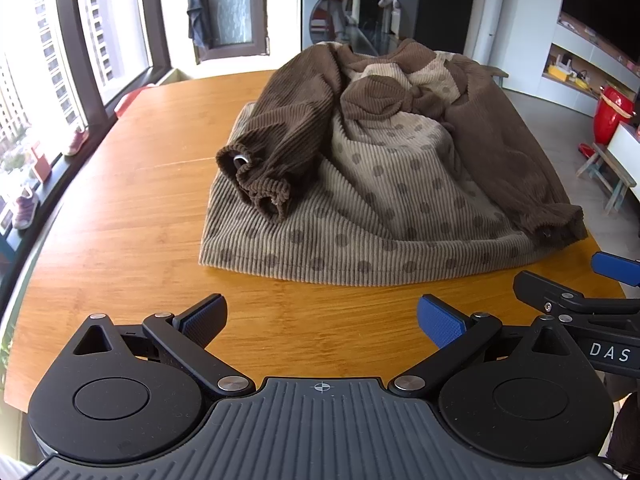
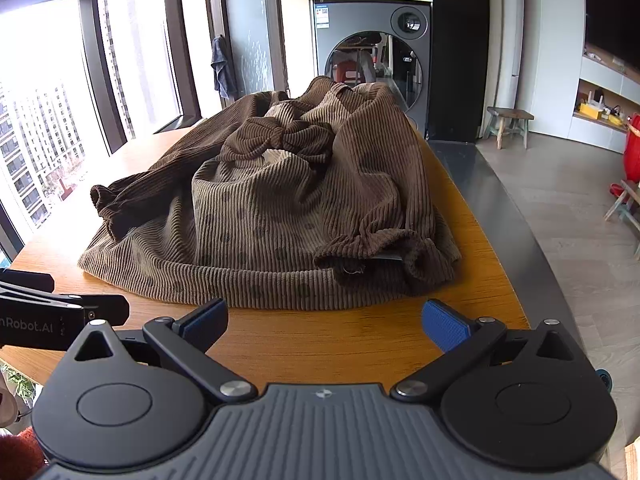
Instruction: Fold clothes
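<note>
A brown and beige corduroy dress [image 1: 384,184] with polka dots and a brown bow lies on the wooden table [image 1: 132,208], both brown sleeves folded in over the front. It also shows in the right wrist view [image 2: 280,216]. My left gripper [image 1: 322,322] is open and empty, just short of the dress's near hem. My right gripper [image 2: 324,326] is open and empty, near the hem at the table's right side; one of its fingers [image 1: 612,266] shows at the right edge of the left wrist view.
The table's right edge [image 2: 492,216] drops to a grey floor. A washing machine [image 2: 372,56] stands behind the table. Windows [image 1: 36,80] run along the left, with shoes on the sill. A wooden stool [image 2: 508,120] stands at the far right.
</note>
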`<state>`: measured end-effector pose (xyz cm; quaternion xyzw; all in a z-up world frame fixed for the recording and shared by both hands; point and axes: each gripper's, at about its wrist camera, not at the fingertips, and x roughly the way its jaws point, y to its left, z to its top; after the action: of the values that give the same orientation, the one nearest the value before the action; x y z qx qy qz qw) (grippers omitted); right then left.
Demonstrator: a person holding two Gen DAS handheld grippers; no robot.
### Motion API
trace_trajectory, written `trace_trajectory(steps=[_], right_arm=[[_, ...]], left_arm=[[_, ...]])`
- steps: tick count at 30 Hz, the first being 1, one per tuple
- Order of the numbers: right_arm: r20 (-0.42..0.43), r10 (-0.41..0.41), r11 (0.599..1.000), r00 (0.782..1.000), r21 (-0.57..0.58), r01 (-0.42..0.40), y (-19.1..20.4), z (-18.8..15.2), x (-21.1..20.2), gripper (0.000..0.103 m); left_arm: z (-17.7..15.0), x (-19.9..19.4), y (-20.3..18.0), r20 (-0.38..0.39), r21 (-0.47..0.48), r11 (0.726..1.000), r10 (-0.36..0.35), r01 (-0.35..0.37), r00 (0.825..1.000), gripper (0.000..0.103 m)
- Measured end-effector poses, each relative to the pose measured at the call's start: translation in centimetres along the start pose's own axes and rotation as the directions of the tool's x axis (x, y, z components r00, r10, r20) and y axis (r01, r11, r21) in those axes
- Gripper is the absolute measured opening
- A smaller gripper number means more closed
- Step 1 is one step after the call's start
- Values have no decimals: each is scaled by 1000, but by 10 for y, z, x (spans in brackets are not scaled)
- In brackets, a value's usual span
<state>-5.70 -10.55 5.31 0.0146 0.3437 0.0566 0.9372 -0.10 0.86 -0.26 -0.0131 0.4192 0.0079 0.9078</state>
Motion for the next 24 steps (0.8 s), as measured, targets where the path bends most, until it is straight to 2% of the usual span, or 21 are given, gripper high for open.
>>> trace_trajectory(steps=[24], right_arm=[[-13, -3, 1000, 1000, -3, 3, 0, -2, 2, 103]], left_arm=[[-1, 1, 1, -5, -6, 1000, -3, 3, 1000, 103]])
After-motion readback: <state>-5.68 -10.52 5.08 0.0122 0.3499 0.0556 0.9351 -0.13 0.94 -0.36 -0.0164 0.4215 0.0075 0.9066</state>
